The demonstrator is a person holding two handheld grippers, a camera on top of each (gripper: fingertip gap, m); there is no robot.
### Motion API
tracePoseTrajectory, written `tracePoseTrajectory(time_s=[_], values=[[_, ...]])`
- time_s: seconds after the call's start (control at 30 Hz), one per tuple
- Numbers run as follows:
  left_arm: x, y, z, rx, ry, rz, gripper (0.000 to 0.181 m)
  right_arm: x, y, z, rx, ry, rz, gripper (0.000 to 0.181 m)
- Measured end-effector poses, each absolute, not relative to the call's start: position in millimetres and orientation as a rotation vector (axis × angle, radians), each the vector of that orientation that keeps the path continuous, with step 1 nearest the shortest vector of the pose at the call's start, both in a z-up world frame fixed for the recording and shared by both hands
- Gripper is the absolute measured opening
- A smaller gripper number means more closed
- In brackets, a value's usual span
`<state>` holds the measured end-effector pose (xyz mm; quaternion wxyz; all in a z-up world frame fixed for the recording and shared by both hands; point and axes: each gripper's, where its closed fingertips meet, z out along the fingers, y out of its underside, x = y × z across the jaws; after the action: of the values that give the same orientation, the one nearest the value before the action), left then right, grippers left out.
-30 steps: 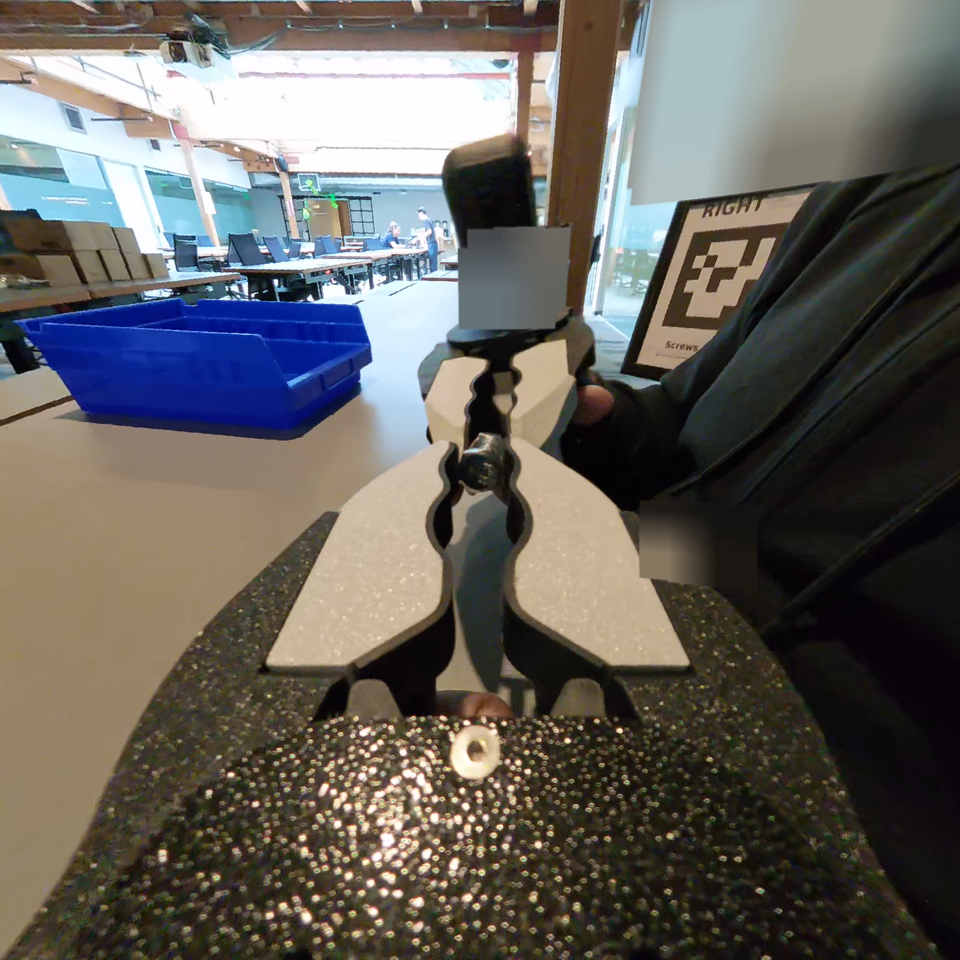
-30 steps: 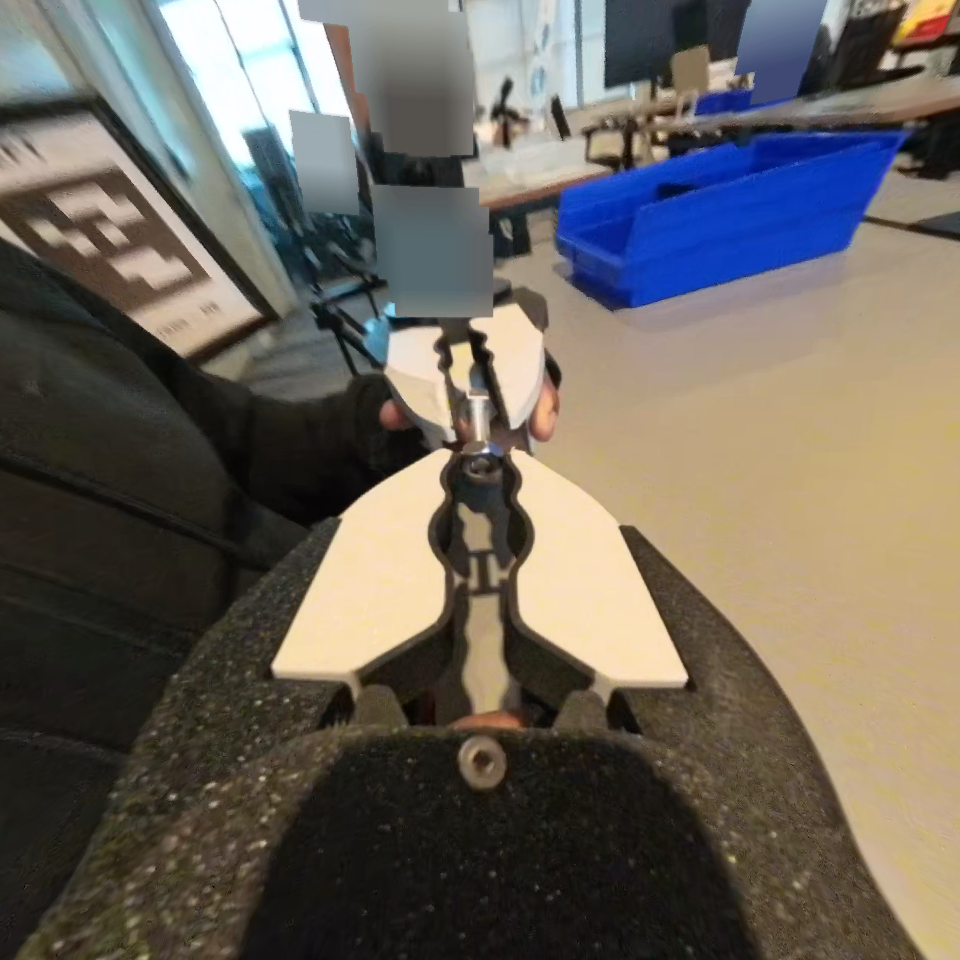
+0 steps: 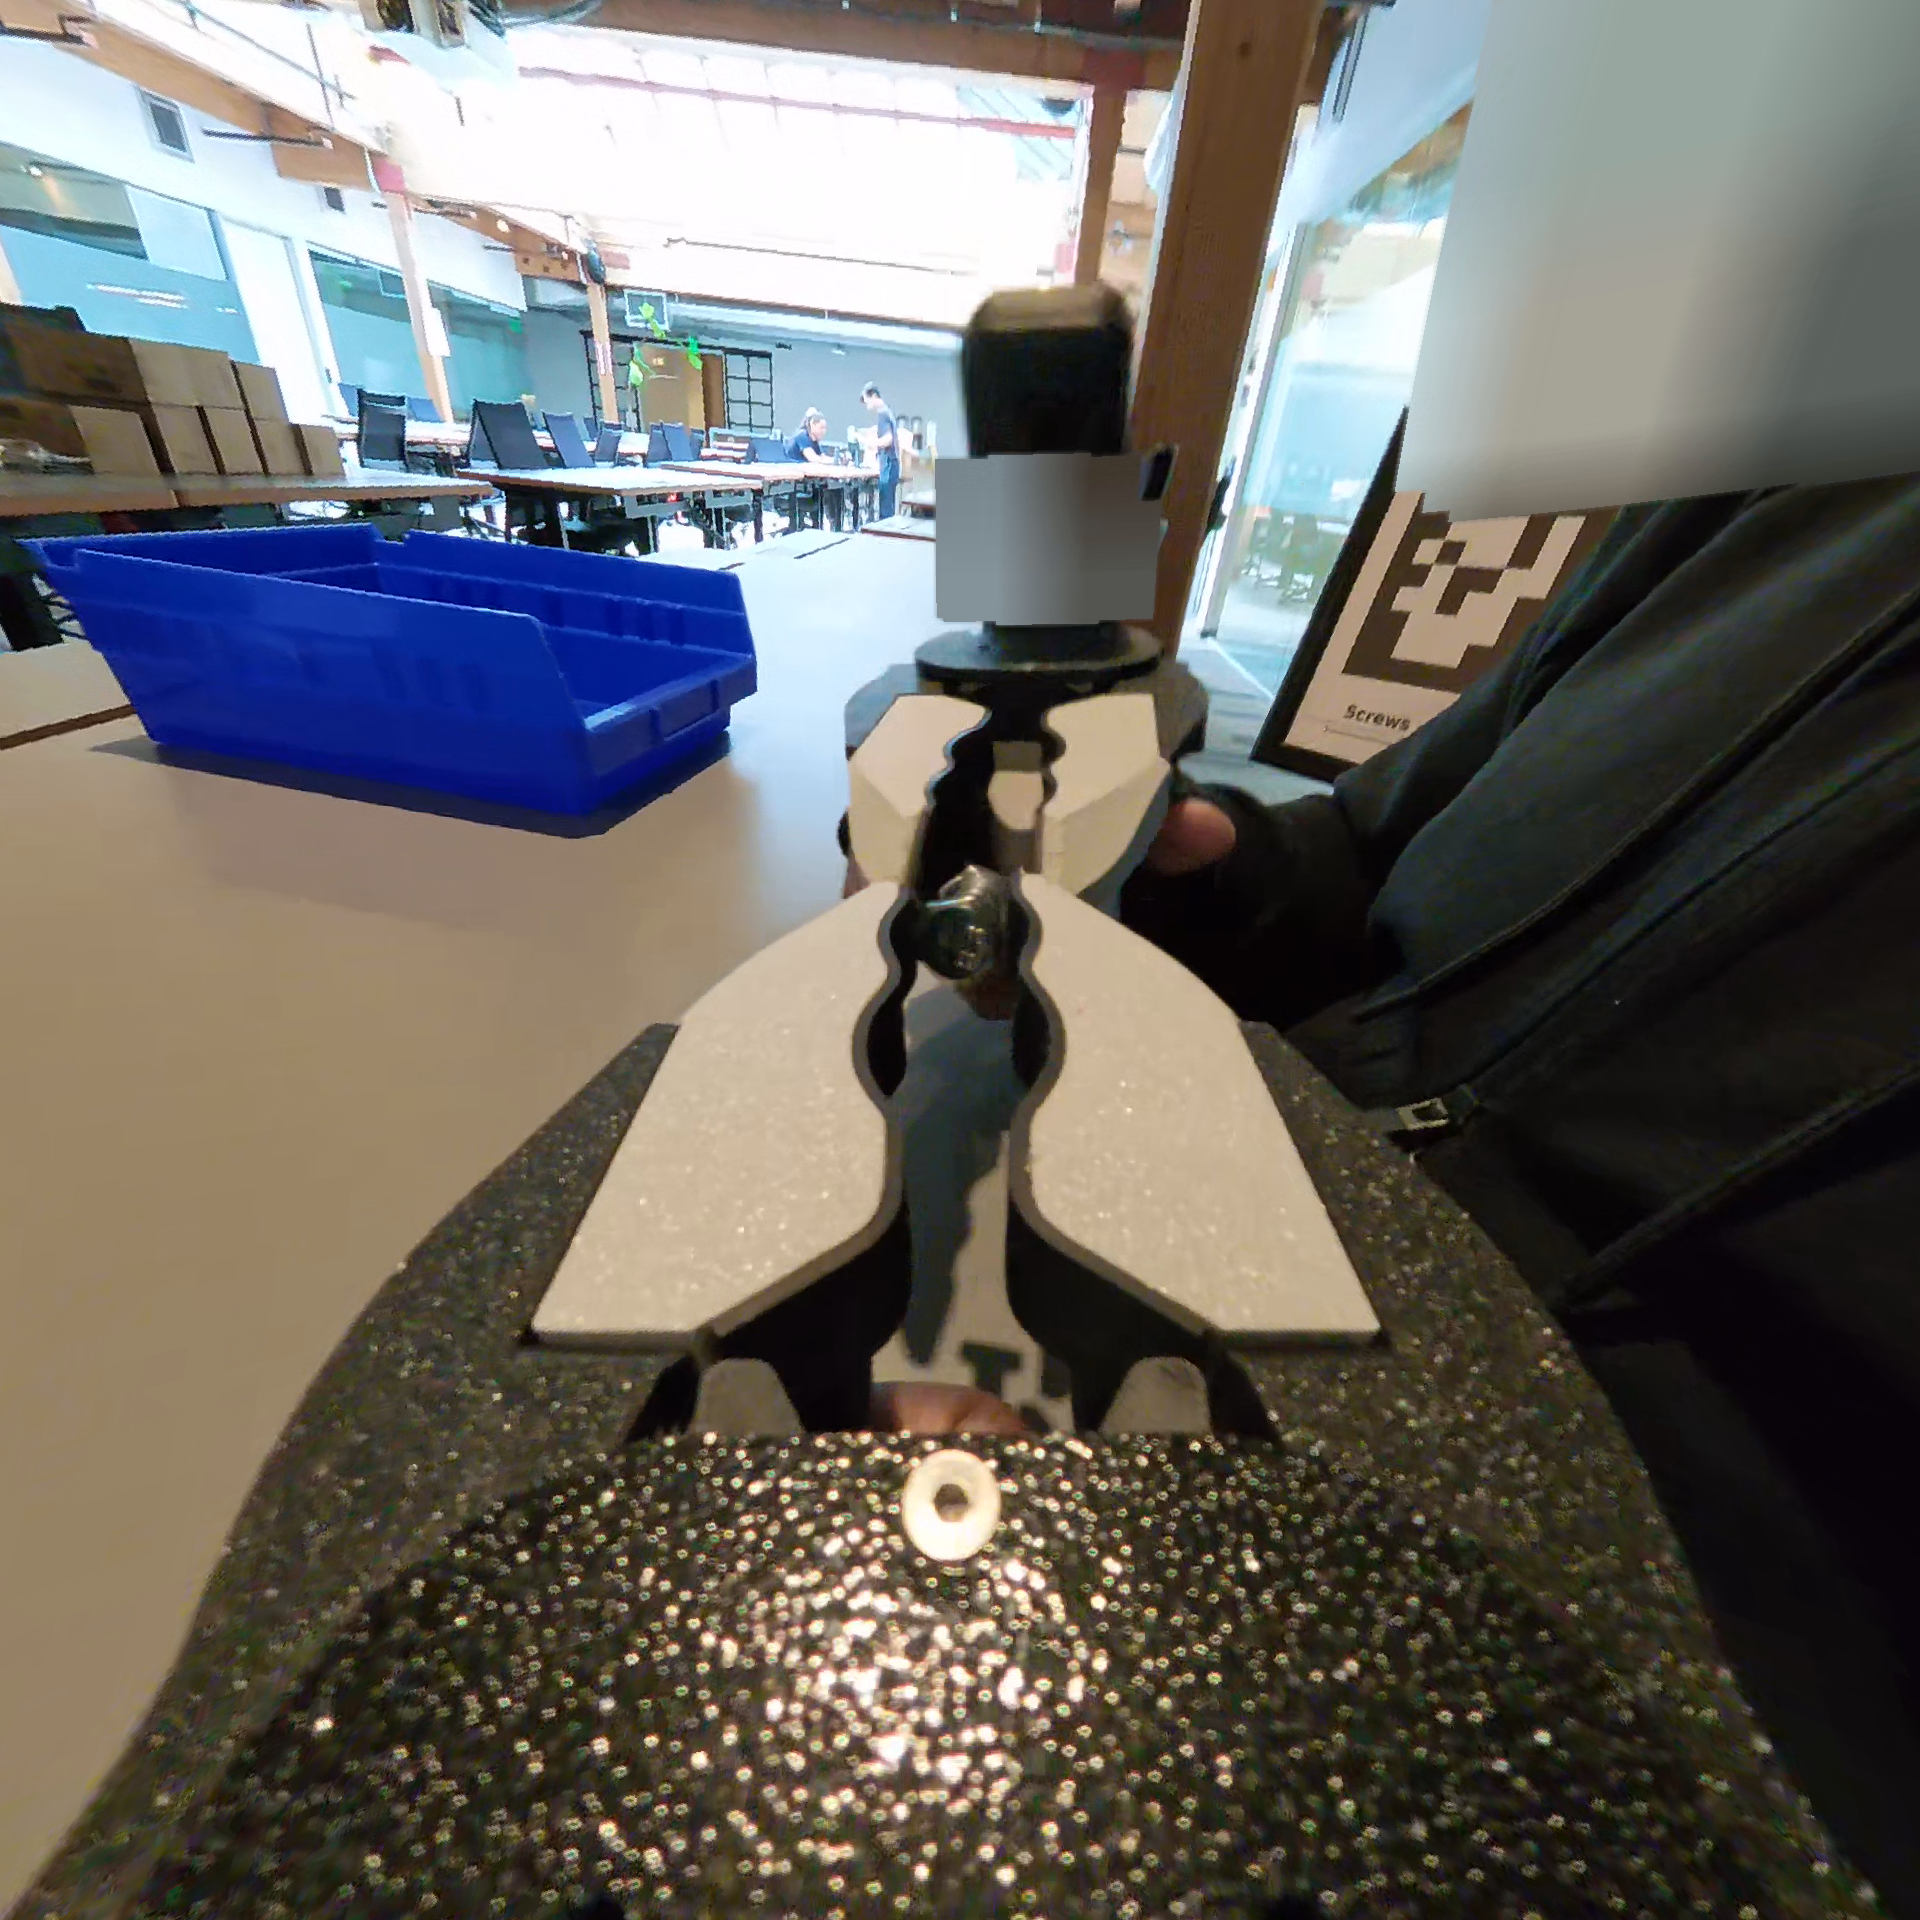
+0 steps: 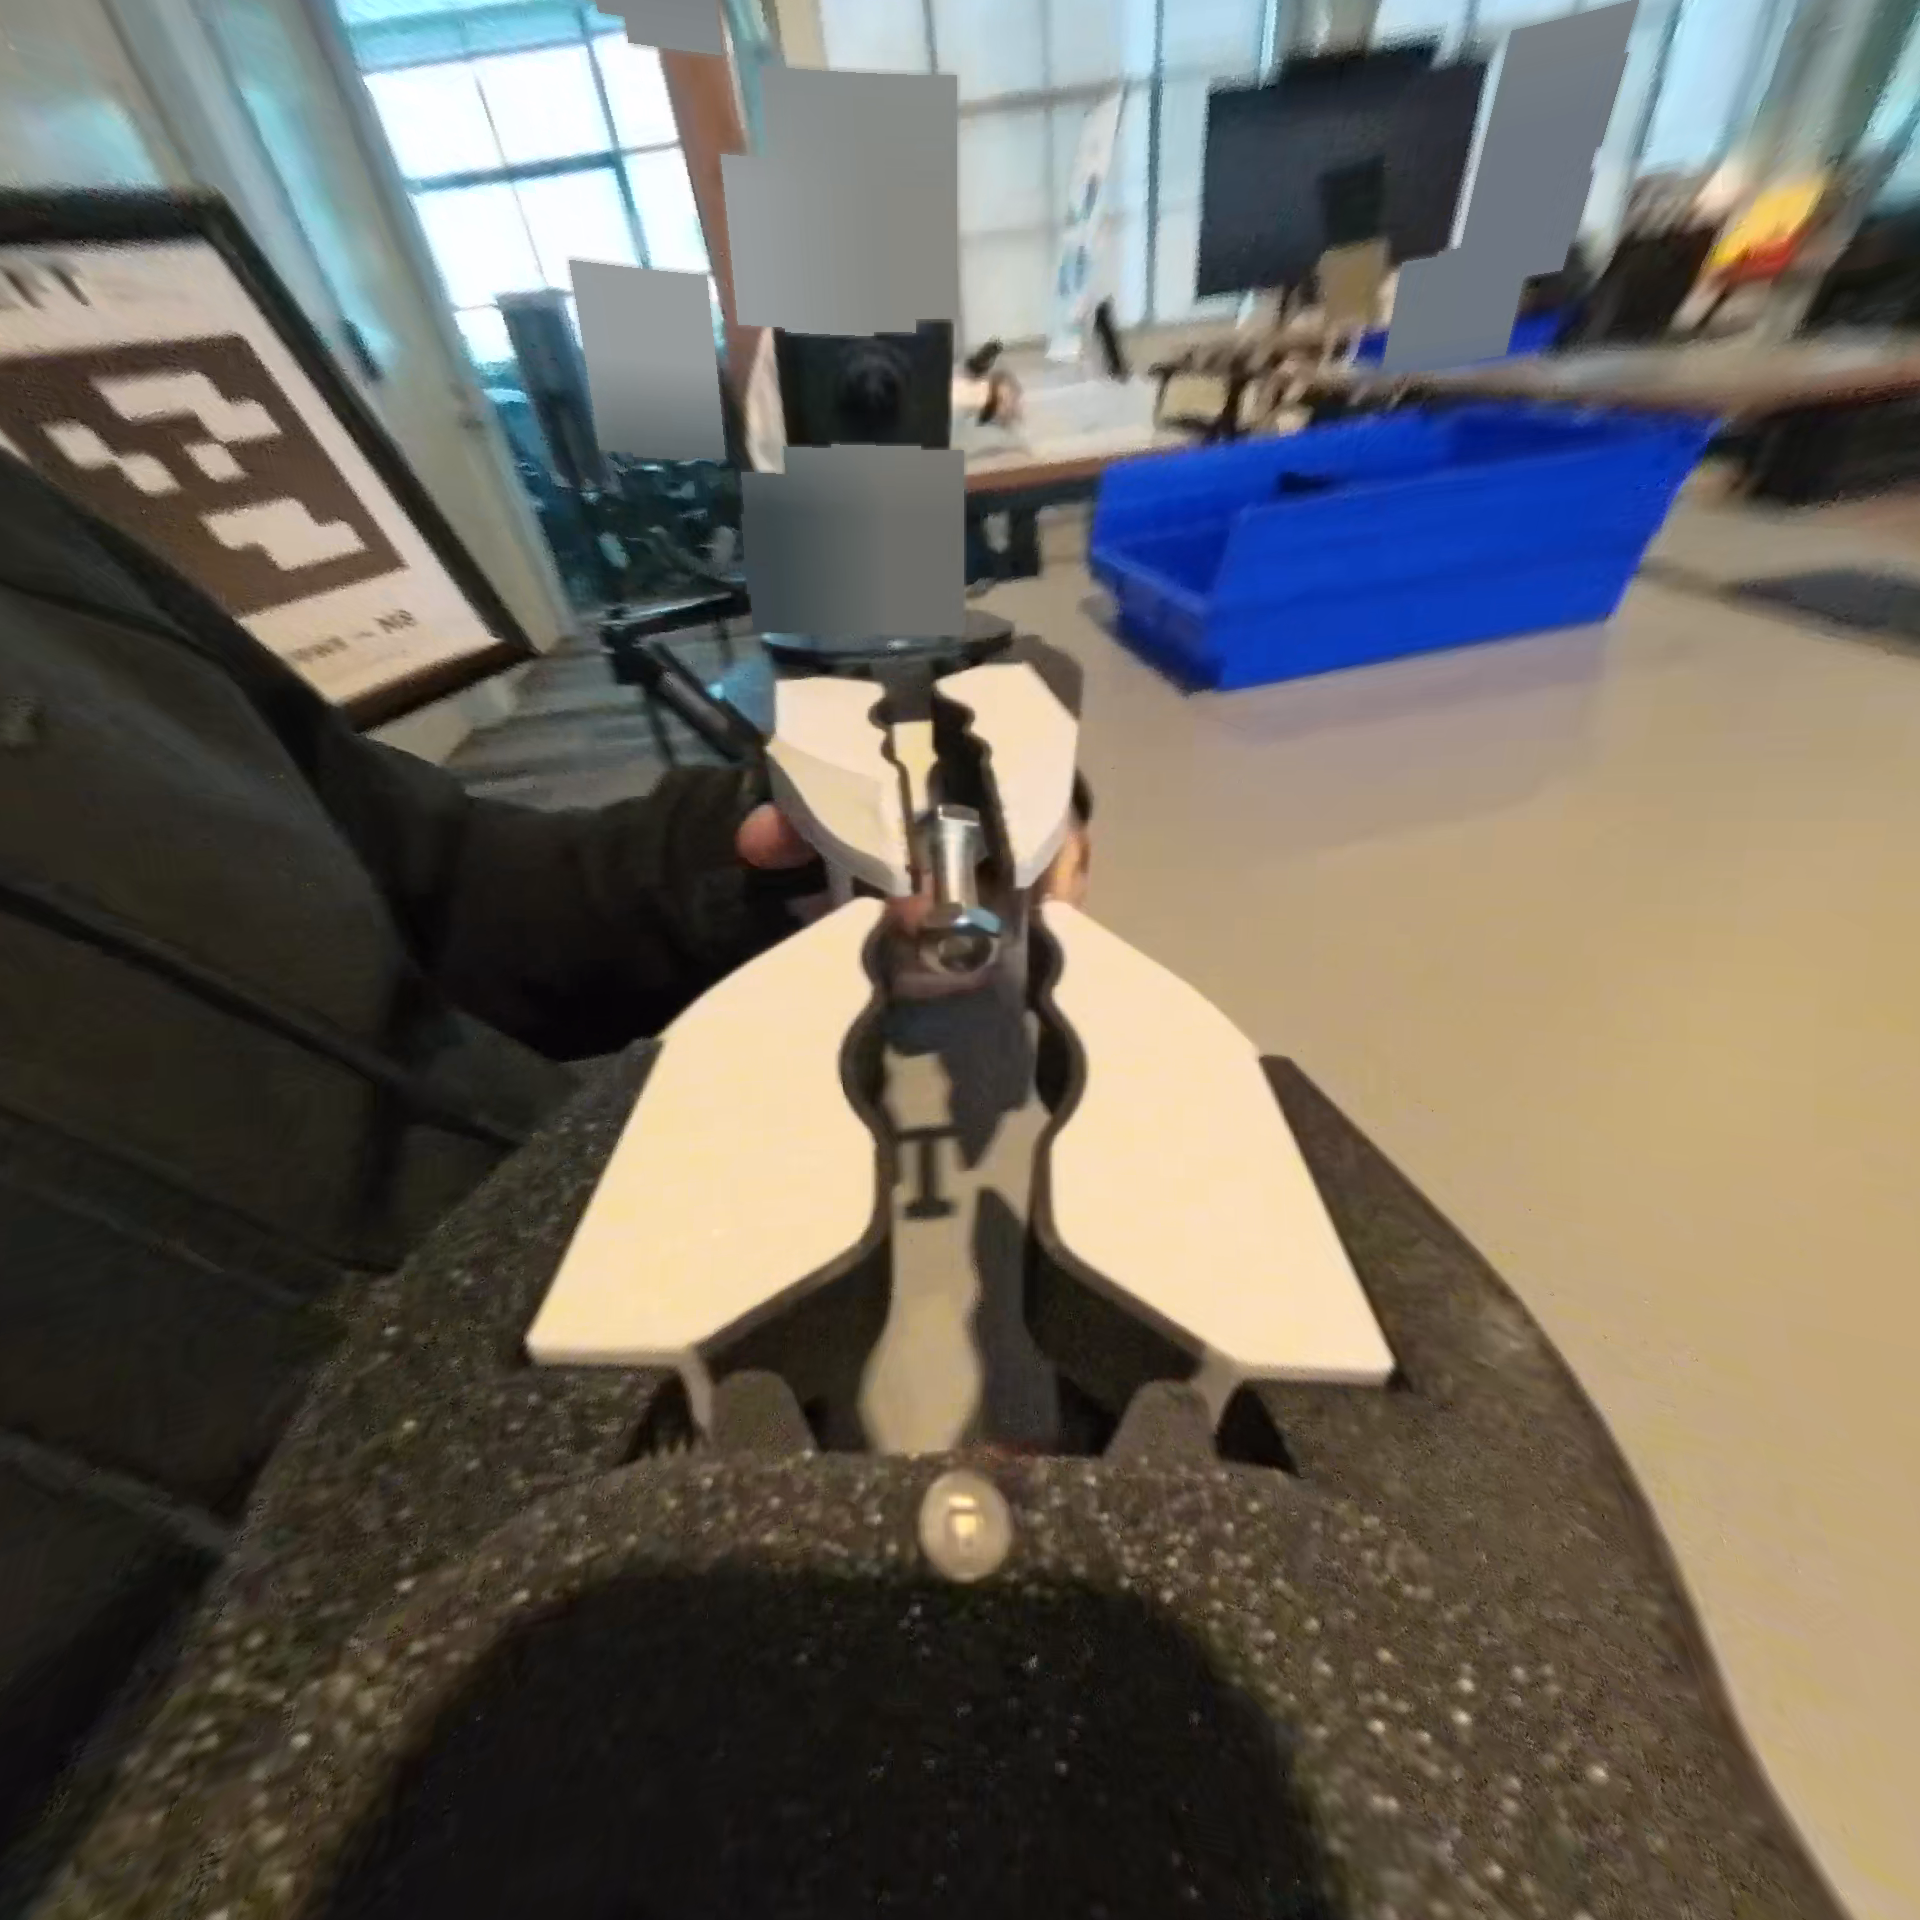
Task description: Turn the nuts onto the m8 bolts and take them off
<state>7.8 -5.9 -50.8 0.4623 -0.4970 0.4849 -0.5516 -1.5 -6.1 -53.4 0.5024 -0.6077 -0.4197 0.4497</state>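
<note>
Blurry office behind a beige surface (image 4: 1507,935); left tongs (image 3: 961,935) clamp the bolt (image 3: 961,930), right tongs (image 4: 951,940) pinch what looks like the nut (image 4: 961,945), threads mostly hidden.

Work surface: a smooth, pale beige table top (image 3: 343,1039). A blue plastic storage bin (image 3: 416,665) rests directly on it at the far left. A black-framed marker board (image 3: 1444,623) stands far right.
</note>
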Motion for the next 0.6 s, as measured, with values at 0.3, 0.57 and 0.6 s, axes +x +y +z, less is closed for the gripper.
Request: tracePoseTrajectory(time_s=[0.3,0.57,0.6], values=[[6.2,-3.5,-47.5,-1.301,1.11,-1.547,0.015,5.1,-3.2,-50.5,-1.011,-1.254,0.252,0.034],[7.4,-1.8,-53.3,-1.328,1.141,-1.472,0.015,0.6,-1.6,-57.0,-1.079,-1.255,0.273,0.014],[6.7,-1.9,-53.0,-1.31,1.153,-1.446,0.015,-0.2,-1.7,-57.5,-1.144,-1.233,0.362,0.014]])
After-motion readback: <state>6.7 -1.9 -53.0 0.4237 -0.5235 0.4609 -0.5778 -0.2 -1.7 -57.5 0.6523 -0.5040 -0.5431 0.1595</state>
